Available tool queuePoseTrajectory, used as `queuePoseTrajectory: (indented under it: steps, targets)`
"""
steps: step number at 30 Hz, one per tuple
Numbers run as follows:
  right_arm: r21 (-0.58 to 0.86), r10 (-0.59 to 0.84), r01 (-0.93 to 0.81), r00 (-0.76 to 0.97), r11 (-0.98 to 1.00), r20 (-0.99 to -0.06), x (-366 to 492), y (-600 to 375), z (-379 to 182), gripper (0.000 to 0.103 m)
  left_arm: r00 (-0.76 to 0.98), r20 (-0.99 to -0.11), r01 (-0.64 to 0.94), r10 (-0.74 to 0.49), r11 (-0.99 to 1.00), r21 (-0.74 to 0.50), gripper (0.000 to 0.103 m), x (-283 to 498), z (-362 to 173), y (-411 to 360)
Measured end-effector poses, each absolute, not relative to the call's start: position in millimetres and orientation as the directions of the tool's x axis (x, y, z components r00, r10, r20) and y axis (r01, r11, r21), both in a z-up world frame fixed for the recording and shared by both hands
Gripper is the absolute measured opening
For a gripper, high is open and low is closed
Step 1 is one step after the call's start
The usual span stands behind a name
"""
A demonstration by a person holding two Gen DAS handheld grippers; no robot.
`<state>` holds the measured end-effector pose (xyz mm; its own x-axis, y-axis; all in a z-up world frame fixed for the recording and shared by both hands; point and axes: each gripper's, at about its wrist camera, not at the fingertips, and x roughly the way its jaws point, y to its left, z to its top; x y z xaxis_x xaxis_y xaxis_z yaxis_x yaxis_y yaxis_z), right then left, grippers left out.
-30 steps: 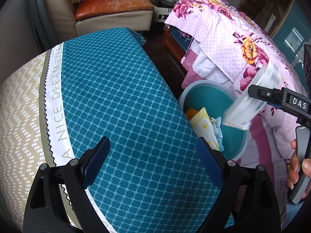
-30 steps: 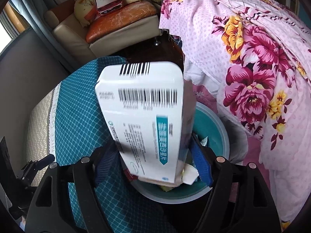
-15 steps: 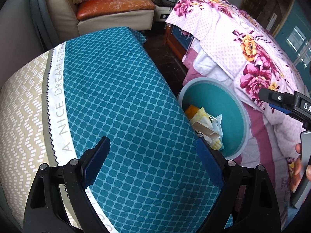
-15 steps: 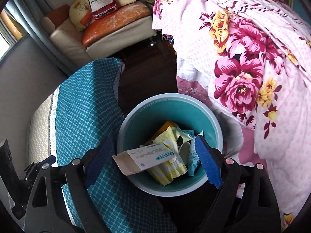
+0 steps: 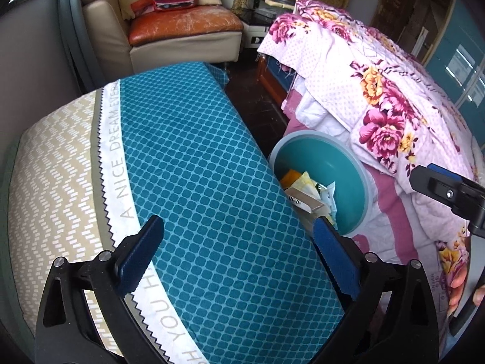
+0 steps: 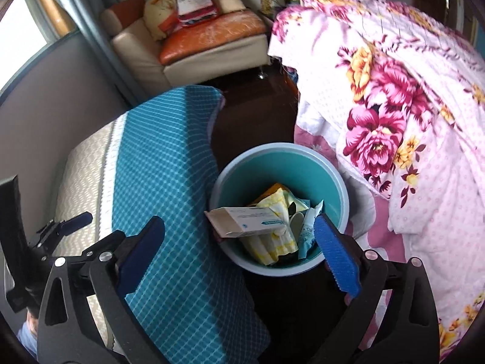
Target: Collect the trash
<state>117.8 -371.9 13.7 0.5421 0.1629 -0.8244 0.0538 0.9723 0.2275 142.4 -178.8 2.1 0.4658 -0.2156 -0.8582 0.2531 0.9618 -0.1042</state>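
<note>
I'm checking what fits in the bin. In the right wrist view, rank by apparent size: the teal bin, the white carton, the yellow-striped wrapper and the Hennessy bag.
1. Teal bin
2. White carton and yellow-striped wrapper: look alike and overlap, so unranked.
The Hennessy bag looks small only because it is far off, so it is unranked.

Floral quilt, teal tablecloth, armchair.

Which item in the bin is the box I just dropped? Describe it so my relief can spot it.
Find the round teal bin on the floor between the blue checked cloth and the floral quilt. The white carton lies flat on top of the trash, toward the cloth side. Unlike the crumpled yellow wrappers beside it, it is rigid and rectangular, with a teal label stripe.
</note>
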Motion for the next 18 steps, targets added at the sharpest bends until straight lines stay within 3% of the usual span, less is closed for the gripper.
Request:
queuePoseTrajectory:
  steps: [8, 18]
  targets:
    - [0.229, 0.163, 0.031, 0.614, 0.973, -0.773, 84, -366, 39, 0.096, 0.469, -0.859, 0.239, -0.205, 0.966, -0.1, 0.099, 122, 16, -170]
    - [0.198, 0.131, 0.045, 0.604, 0.979, -0.786, 51, -360, 35, 0.096, 0.488, -0.853, 0.232, -0.184, 0.97, -0.077, 0.099, 92, 19, -158]
